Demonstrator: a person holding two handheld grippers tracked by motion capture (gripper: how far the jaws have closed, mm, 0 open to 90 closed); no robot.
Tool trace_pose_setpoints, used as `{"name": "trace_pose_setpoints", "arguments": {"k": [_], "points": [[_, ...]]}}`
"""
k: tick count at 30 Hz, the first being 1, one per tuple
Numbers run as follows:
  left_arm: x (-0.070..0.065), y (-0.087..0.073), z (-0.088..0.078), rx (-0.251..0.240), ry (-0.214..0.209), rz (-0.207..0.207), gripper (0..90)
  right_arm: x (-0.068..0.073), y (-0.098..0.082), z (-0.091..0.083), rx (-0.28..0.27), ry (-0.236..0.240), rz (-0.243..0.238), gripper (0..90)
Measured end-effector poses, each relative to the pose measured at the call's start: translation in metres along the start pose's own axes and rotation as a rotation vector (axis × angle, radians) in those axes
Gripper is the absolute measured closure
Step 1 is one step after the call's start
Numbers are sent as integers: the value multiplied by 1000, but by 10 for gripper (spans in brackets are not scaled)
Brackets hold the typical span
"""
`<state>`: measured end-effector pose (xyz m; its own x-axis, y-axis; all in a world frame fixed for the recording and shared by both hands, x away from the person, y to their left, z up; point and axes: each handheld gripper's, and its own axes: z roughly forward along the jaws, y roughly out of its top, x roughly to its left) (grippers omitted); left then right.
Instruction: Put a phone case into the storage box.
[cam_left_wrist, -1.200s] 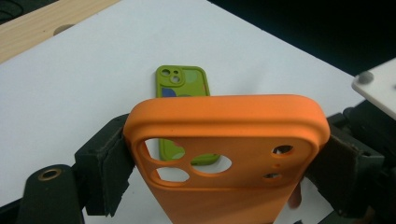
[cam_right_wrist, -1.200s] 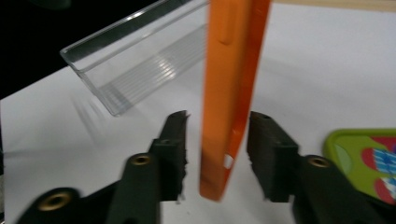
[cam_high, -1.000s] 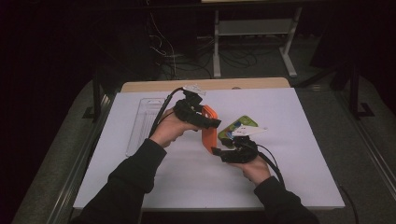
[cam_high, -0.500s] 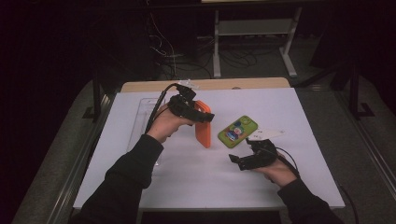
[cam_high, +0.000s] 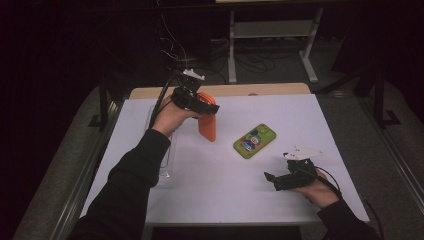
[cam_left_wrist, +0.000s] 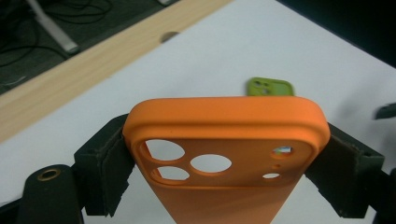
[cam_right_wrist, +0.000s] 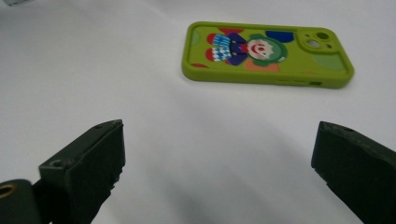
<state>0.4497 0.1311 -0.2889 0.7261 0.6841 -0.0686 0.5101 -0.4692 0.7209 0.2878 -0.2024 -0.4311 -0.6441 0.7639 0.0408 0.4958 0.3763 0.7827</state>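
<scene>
The left gripper (cam_high: 200, 102) has the orange phone case (cam_high: 208, 122) clamped by its two long edges — in the left gripper view both pads press flat against the sides of the case (cam_left_wrist: 224, 154), camera cut-outs facing the lens, the case empty. From the high view it hangs lifted off the white table top (cam_high: 210, 200) at the far left, near the wooden strip (cam_high: 260, 90) along the back edge. Over to the right gripper (cam_high: 272, 179) — its jaws have just been opening and now stand wide apart with nothing between them, low over the table near the front right. In the right gripper view the white surface (cam_right_wrist: 140, 93) lies bare between the two black pads, and the green phone (cam_right_wrist: 268, 53) with its cartoon clown picture lies flat beyond them, apart from both. From above, that green phone (cam_high: 255, 141) sits at mid-table between the two grippers, and a clear plastic tray (cam_high: 167, 160) lies by the person's left sleeve.
</scene>
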Motion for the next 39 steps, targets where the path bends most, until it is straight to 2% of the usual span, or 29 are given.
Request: {"name": "trace_pose_setpoints", "arguments": {"k": [3,9,13,27,33,39], "points": [[14,4,-3,0,35,-17,158,-3,-2,-2,-8,-13,17,20],[35,11,-11,-3,96,-53,157,-4,-1,-2,-12,-14,10,19],[45,13,-14,-2,135,-85,157,-5,-1,-2,-17,-18,25,19],[79,15,-22,6,261,-172,157,-5,1,-3,-28,-19,22,19],[95,11,-28,12,336,-213,157,-4,1,-3,-21,-20,29,19],[103,7,-29,26,411,-241,157,-6,1,-3,-22,-22,25,19]]}}
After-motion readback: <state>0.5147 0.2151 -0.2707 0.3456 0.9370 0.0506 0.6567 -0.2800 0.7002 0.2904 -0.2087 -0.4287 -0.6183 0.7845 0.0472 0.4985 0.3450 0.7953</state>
